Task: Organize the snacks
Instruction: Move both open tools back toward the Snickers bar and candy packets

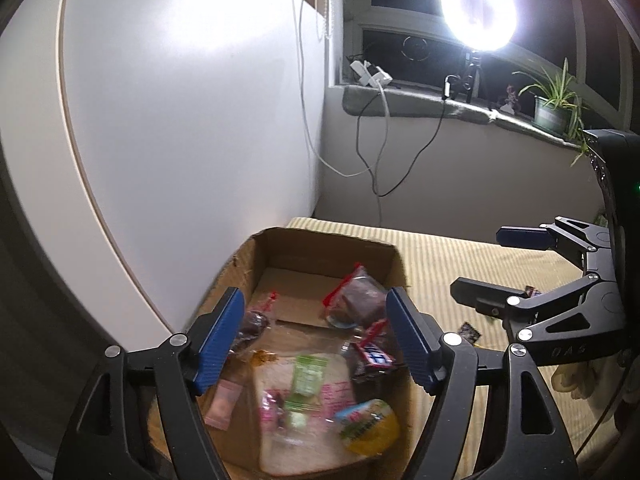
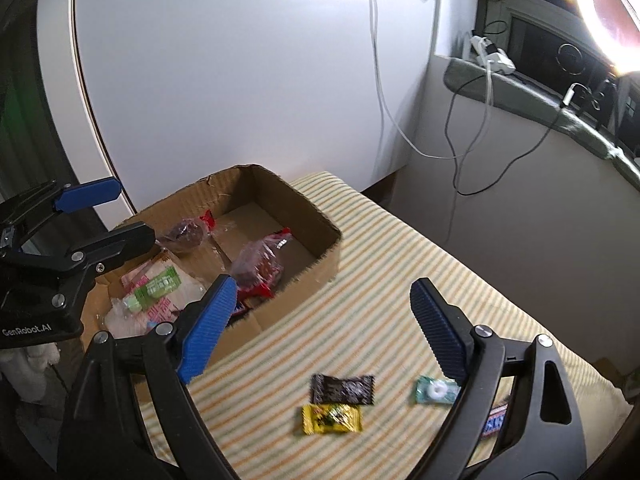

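An open cardboard box stands on the striped cloth and holds several wrapped snacks, among them a yellow jelly cup and a green-labelled packet. My left gripper is open and empty above the box. My right gripper is open and empty above the cloth, to the right of the box. On the cloth below it lie a dark brown candy, a yellow candy, a teal mint and a partly hidden Snickers bar.
A white panel rises behind the box. A window sill at the back carries cables, a ring light and a potted plant. The striped cloth drops off at the right.
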`<state>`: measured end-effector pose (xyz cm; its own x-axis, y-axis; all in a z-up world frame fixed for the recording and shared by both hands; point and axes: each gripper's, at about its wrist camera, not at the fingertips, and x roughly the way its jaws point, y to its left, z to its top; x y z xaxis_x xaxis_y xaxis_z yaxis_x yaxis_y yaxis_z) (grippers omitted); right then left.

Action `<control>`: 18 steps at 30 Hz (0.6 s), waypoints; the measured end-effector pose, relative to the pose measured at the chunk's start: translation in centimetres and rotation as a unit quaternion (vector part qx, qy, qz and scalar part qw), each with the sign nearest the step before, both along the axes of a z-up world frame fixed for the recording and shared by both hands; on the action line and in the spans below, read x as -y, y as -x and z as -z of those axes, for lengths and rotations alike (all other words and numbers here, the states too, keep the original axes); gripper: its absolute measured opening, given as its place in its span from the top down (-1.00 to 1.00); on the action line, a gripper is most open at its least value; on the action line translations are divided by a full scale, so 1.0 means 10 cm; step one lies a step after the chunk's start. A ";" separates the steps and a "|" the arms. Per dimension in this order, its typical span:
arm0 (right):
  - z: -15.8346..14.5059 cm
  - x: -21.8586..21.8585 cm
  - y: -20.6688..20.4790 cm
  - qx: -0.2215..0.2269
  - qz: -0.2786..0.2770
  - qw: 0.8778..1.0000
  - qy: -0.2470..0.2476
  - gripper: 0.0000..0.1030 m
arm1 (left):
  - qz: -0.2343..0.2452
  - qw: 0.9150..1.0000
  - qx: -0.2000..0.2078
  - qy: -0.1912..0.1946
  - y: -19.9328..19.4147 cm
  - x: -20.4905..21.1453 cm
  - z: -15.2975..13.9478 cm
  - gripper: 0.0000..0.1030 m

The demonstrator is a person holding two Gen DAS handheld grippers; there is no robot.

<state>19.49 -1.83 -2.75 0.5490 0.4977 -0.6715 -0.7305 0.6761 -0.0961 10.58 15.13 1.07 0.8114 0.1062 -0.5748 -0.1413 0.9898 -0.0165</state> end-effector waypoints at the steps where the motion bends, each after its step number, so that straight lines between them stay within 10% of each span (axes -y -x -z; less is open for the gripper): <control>1: -0.01 0.04 0.01 0.001 0.002 1.000 0.000 -0.79 | 0.003 1.000 0.001 0.002 0.01 0.03 -0.01 -0.42; 18: 0.06 1.31 -0.05 0.026 0.086 0.996 0.002 -0.82 | 0.099 0.994 -0.022 0.044 0.03 0.77 0.19 -0.33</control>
<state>19.95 -14.97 -3.34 0.6595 0.3911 -0.6419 -0.5983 0.7901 -0.1333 10.31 7.40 -0.83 0.7847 -0.1061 -0.6108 0.0539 0.9932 -0.1033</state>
